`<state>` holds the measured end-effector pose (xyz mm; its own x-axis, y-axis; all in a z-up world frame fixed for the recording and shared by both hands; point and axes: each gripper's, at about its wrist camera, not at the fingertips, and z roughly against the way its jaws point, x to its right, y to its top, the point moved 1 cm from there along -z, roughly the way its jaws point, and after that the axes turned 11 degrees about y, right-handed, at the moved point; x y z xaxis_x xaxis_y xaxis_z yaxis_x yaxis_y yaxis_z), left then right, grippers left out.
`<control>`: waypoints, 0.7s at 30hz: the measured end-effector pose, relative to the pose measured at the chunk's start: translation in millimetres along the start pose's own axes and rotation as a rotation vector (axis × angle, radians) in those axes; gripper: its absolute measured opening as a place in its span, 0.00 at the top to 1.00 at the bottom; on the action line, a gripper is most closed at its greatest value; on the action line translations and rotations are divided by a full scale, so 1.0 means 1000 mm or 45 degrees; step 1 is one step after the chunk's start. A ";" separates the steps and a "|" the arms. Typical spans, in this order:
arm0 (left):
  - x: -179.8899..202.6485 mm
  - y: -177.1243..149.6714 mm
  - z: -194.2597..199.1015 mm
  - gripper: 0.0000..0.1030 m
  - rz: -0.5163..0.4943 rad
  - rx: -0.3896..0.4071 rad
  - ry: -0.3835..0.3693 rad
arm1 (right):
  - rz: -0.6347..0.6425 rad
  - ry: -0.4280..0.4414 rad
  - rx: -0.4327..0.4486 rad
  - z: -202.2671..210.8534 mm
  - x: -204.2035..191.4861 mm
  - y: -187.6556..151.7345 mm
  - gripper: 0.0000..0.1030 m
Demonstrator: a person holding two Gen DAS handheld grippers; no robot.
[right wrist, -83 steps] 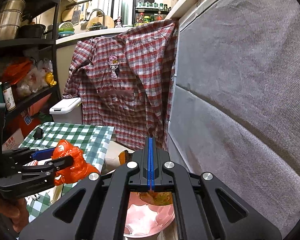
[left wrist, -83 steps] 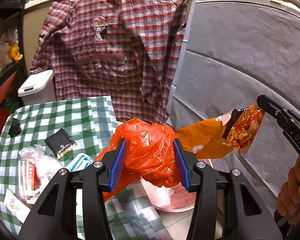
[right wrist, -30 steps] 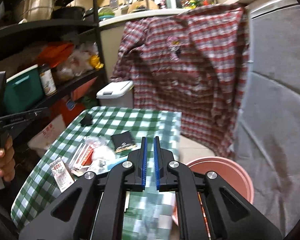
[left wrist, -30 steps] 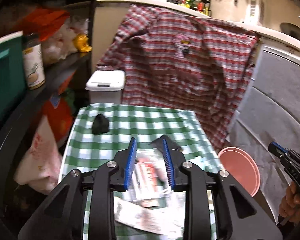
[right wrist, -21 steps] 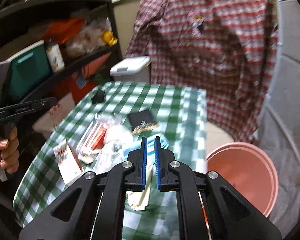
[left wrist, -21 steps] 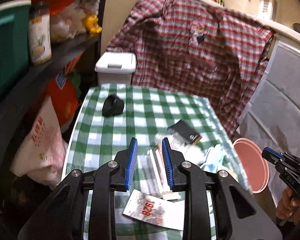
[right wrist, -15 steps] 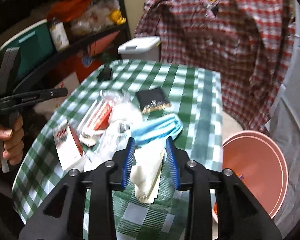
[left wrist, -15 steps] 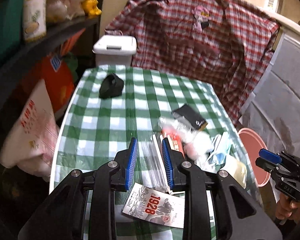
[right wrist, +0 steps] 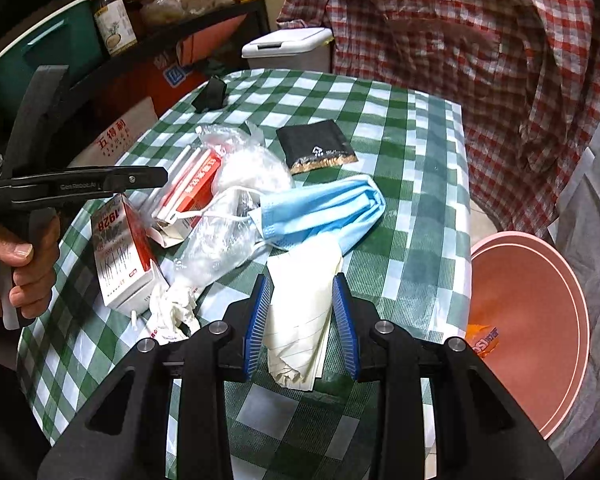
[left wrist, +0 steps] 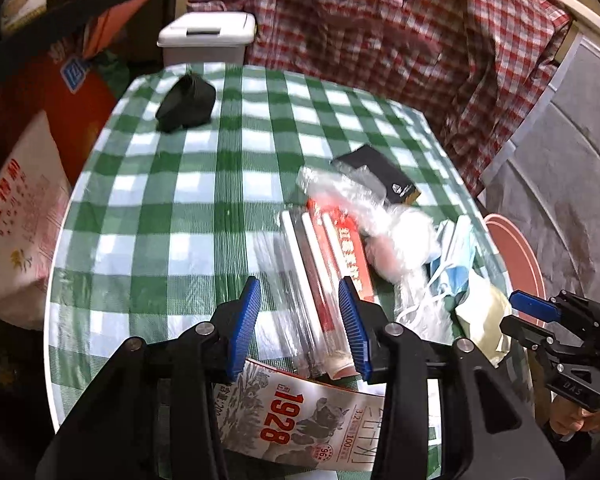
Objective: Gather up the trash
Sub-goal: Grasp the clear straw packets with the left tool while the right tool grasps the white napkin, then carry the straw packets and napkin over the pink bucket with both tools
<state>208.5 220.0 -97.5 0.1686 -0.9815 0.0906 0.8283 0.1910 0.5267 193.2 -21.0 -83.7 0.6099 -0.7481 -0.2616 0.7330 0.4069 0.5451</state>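
Right gripper [right wrist: 302,320] spread wide, blue pads either side of crumpled cream paper wrapper [right wrist: 302,312] on green-checked tablecloth [right wrist: 412,184]; left gripper [left wrist: 300,328] likewise wide above clear plastic sleeve of red-and-white boxes [left wrist: 324,264]; pink round bin [right wrist: 540,320] beside table.

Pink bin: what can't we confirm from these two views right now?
- Pink bin contents: right wrist view shows only an orange wrapper at its near wall; the table edge and right gripper hide the rest.
- Bin in left wrist view: mostly hidden behind the table and the right gripper.
- Cream paper: the open jaws straddle it; contact cannot be told.
- 1928 box: partly covered by left gripper.
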 end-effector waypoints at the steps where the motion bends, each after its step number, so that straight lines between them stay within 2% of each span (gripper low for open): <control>1: 0.000 -0.001 -0.002 0.64 -0.003 -0.005 0.001 | 0.001 0.002 -0.007 -0.001 0.000 -0.001 0.71; 5: 0.004 -0.002 -0.003 0.77 -0.023 -0.008 -0.007 | 0.017 0.005 -0.019 -0.003 -0.001 -0.002 0.87; 7: 0.007 -0.002 -0.002 0.82 -0.034 -0.006 -0.012 | 0.021 0.012 -0.018 -0.002 -0.001 -0.002 0.92; 10: 0.010 -0.002 -0.001 0.94 -0.051 -0.004 -0.006 | 0.034 0.011 -0.013 0.000 -0.003 -0.002 0.95; 21: 0.010 0.008 0.032 0.95 -0.029 0.115 0.032 | 0.051 -0.002 0.100 0.025 -0.006 0.002 0.97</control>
<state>199.7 211.5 -65.5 0.1650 -0.9847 0.0570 0.7805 0.1657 0.6028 184.0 -28.7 -61.5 0.6375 -0.7331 -0.2370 0.6823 0.3942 0.6157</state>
